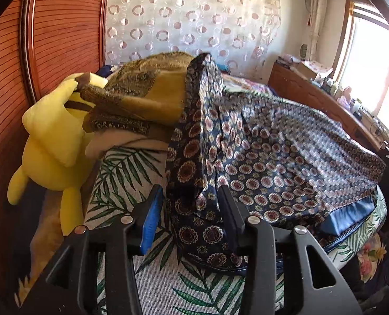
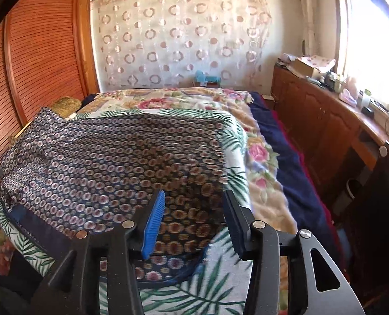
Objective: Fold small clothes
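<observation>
A dark blue garment (image 1: 286,152) printed with round medallions lies spread over the palm-leaf bed cover (image 1: 131,173). Its left part rises in a rumpled fold against a pile of bedding. A plain blue band (image 1: 349,215) runs along its near edge. My left gripper (image 1: 190,191) stands open over the garment's left end, with loose cloth between the fingers but not pinched. In the right wrist view the same garment (image 2: 102,157) lies flat across the cover (image 2: 194,288). My right gripper (image 2: 194,195) is open above its right near corner, pads clear of the cloth.
A yellow plush toy (image 1: 52,141) and an olive-brown folded blanket (image 1: 147,89) sit at the left by the wooden slatted wardrobe (image 1: 63,26). A floral blanket (image 2: 260,157) covers the bed's right side. A wooden cabinet (image 2: 312,110) with clutter runs under the window.
</observation>
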